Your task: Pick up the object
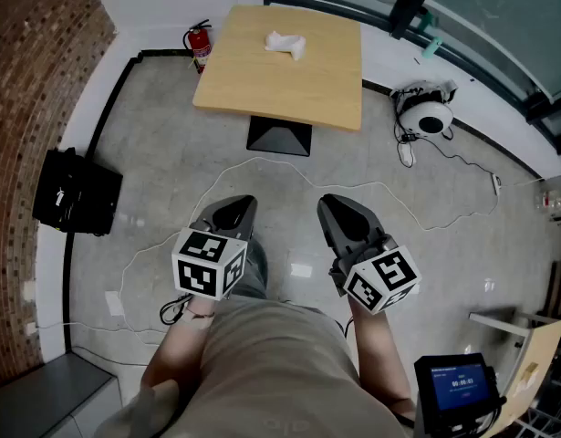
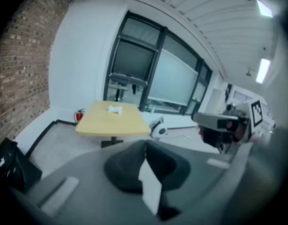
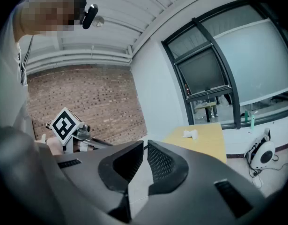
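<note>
Left tool [image 1: 233, 213] and right tool [image 1: 340, 217], both closed and empty, sit well apart from the object [image 1: 285, 43] on the table [image 1: 289, 94] at 12 o'clock, so the approach seems still to do, then opening the jaws.

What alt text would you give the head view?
A person holds the left gripper and right gripper low near the waist, jaws together and empty. Ahead stands a wooden table with a small white object on it. A black bag sits by the brick wall at left, a fire extinguisher near the table's far left corner.
</note>
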The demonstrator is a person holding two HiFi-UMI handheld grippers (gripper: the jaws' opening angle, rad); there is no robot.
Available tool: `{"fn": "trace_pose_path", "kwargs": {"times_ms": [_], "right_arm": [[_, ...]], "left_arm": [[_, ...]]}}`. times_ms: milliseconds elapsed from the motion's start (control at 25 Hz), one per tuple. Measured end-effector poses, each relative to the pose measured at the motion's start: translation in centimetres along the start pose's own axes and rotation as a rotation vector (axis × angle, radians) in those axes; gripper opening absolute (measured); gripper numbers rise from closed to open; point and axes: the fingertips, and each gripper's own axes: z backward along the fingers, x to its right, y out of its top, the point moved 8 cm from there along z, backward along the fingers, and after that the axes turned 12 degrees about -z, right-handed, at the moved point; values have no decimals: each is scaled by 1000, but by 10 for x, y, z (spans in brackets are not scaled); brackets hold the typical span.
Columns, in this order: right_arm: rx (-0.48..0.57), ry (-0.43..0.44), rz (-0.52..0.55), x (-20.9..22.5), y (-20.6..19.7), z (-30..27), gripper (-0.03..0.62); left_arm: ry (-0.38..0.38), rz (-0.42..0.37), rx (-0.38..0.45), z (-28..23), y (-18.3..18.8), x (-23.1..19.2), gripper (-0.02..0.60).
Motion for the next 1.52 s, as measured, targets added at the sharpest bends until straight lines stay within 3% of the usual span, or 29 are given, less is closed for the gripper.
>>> {"fn": "trace_pose_path", "kwargs": {"times_ms": [160, 360, 600, 760, 960, 1080, 1240, 1400, 1520], "right_arm": [[-27, -26, 17, 23, 45, -103, 11], [-17, -96, 42, 63, 99, -188, 12], [-45, -139, 20, 154, 132, -256, 12], [-102, -162, 28, 246, 154, -304, 18], [-289, -123, 133, 324, 165, -375, 115], [-419, -96, 263, 351, 161, -420, 171], [-666, -41, 432, 380, 143, -492, 262], [-858, -2, 540, 402, 120, -567, 319], [-1032, 40, 565, 421, 96, -610, 357]], "left_arm": [[11, -20, -24, -52, 42, -104, 8], [30, -64, -48, -126, 99, -202, 57], [33, -29, -95, -239, 138, -262, 98], [124, 0, -98, -310, 178, -297, 98], [142, -29, -245, -382, 194, -327, 98], [68, 58, -330, -437, 177, -335, 98], [8, 74, -415, -502, 151, -343, 98], [-72, 132, -464, -547, 133, -360, 95], [-111, 118, -517, -573, 123, -373, 85]]}}
